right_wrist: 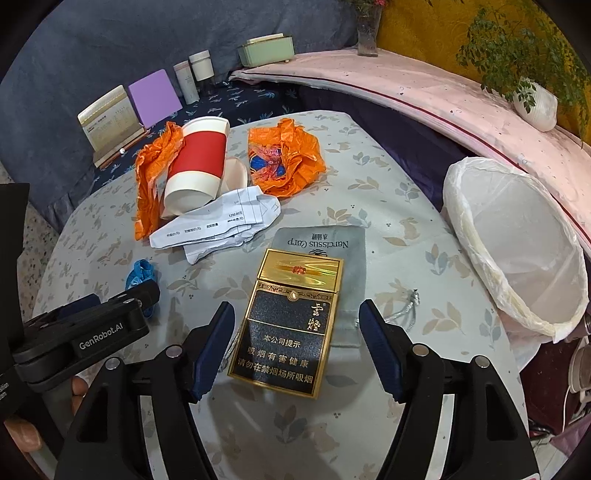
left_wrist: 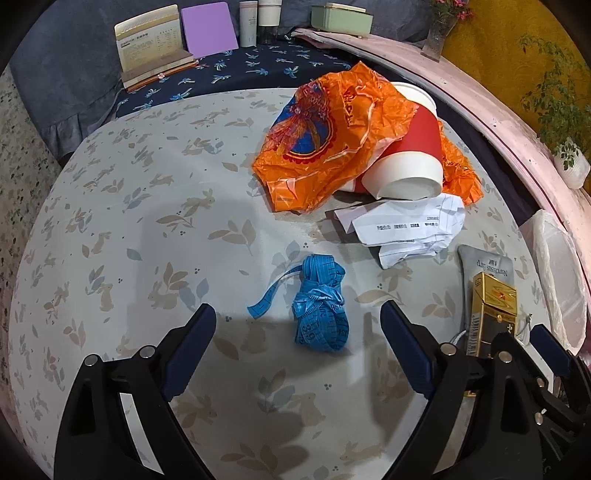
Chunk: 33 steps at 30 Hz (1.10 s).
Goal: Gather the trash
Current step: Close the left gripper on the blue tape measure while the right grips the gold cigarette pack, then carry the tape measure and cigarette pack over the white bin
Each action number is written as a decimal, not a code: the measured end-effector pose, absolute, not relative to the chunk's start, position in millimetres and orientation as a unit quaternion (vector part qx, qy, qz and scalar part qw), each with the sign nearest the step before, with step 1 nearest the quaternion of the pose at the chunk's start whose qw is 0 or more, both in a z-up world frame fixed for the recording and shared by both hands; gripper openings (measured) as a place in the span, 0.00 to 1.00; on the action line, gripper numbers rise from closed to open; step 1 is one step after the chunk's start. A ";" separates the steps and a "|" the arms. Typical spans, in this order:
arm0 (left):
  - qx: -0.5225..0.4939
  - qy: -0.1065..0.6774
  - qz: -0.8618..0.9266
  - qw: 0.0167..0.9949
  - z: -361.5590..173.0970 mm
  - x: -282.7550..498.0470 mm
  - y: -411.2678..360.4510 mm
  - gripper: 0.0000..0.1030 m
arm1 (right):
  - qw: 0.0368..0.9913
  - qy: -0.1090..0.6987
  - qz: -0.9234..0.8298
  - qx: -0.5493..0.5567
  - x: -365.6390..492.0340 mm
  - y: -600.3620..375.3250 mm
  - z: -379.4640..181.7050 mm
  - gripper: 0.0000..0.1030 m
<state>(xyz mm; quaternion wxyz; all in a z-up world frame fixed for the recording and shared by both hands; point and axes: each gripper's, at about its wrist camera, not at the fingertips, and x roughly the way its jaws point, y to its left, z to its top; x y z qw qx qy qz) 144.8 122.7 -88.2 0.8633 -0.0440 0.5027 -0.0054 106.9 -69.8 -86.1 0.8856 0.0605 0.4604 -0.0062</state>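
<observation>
My left gripper (left_wrist: 298, 317) is open, its fingers either side of a bundled blue tape measure (left_wrist: 320, 308) on the table. My right gripper (right_wrist: 296, 314) is open around a gold and black cigarette box (right_wrist: 288, 317) that lies on a grey pouch (right_wrist: 325, 243). Behind lie crumpled white paper (right_wrist: 218, 225), a red and white paper cup (right_wrist: 197, 166) on its side and orange plastic wrappers (right_wrist: 284, 162). A bin with a white liner (right_wrist: 517, 251) stands at the table's right edge. In the left wrist view I see the cup (left_wrist: 410, 155), paper (left_wrist: 410, 229) and wrapper (left_wrist: 328, 140).
The round table (left_wrist: 129, 229) has a rabbit-print cloth. Behind it stand a calendar (left_wrist: 155, 44), a purple card (left_wrist: 210, 27), two white bottles (left_wrist: 258, 18) and a green box (left_wrist: 341, 18). A pink ledge (right_wrist: 424, 92) with potted plants (right_wrist: 532, 99) runs along the right.
</observation>
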 end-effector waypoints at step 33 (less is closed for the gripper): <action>-0.060 0.467 -0.088 0.878 -35.3 129.8 84.6 0.25 | 0.914 0.401 -0.007 0.064 97.6 -91.6 -30.7 0.56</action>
